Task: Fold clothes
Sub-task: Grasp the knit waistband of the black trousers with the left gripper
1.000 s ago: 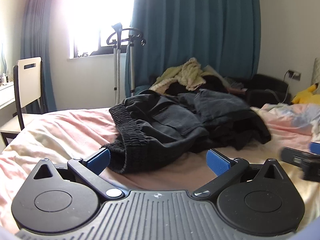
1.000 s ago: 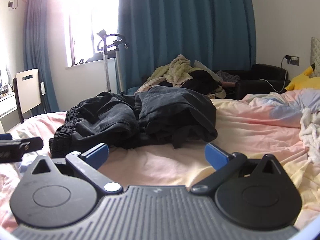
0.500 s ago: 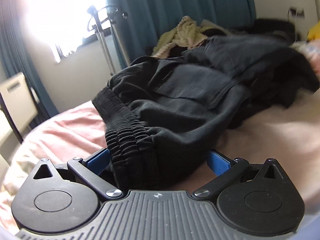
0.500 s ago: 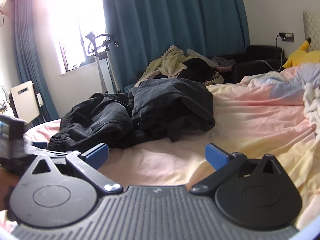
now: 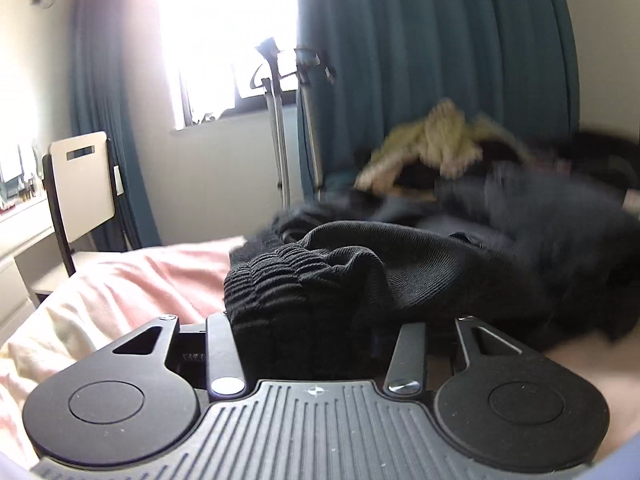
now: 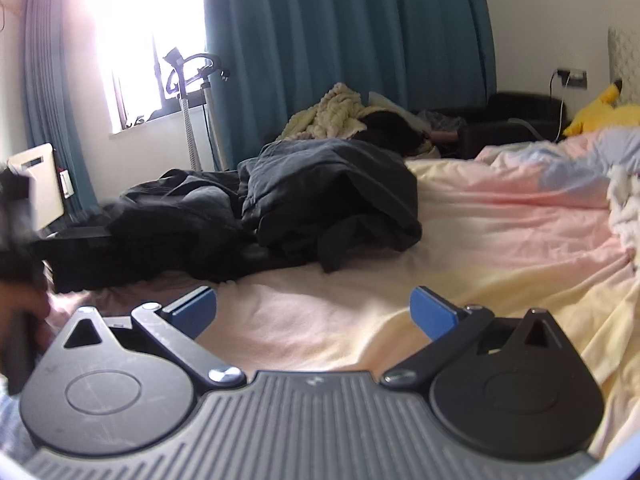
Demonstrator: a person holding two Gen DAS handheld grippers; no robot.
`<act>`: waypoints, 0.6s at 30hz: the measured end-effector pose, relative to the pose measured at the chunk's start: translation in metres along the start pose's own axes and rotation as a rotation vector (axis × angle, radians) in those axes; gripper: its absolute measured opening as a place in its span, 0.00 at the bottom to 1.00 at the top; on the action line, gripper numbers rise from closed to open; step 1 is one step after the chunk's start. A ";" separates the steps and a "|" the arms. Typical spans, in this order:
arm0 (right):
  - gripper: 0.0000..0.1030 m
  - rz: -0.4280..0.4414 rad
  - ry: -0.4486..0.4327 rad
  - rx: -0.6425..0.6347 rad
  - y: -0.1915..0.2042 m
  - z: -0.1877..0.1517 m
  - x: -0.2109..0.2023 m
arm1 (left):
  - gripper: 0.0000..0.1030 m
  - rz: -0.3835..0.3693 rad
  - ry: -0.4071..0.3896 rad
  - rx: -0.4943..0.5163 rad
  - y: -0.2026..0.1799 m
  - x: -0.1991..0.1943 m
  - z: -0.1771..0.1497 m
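Note:
A crumpled pair of black trousers lies on the pink and yellow bedsheet. Its ribbed elastic waistband bunches up between the fingers of my left gripper. The jaws are closing and the cloth fills the gap and hides the pads. In the right wrist view the same dark heap lies ahead on the left. My right gripper hovers open over bare sheet, nothing between its blue pads. A hand on the left tool shows at that view's left edge.
Beyond the bed's far edge lies a heap of cream knit and dark clothes. A garment steamer stand rises by the window, with a white chair left of it. A black armchair, a yellow plush toy and white fluffy cloth sit at the right.
My left gripper moved forward onto the trousers' waistband, and its wide jaws have narrowed around the cloth. The right gripper sank a little toward the sheet and stays open.

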State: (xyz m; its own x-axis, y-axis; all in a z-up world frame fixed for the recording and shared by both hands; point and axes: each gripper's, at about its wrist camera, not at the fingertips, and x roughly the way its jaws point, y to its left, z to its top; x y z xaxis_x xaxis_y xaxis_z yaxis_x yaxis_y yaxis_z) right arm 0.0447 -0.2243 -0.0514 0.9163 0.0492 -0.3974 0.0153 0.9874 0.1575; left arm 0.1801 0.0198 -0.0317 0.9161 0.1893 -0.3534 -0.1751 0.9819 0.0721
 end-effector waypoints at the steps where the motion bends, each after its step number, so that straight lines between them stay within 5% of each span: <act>1: 1.00 -0.003 -0.014 0.000 -0.001 0.000 -0.003 | 0.44 -0.014 -0.015 -0.045 0.010 -0.011 0.007; 11: 1.00 0.024 -0.138 -0.073 0.002 0.000 -0.035 | 0.42 -0.006 -0.117 -0.108 0.110 -0.119 0.045; 18: 1.00 0.082 -0.184 -0.113 0.010 0.003 -0.055 | 0.42 -0.006 -0.043 -0.101 0.184 -0.165 0.042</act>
State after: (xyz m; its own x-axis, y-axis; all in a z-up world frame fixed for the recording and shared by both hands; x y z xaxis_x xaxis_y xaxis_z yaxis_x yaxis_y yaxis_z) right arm -0.0040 -0.2174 -0.0255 0.9702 0.1120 -0.2147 -0.0976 0.9923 0.0766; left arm 0.0121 0.1692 0.0789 0.9315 0.1857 -0.3128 -0.2033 0.9788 -0.0244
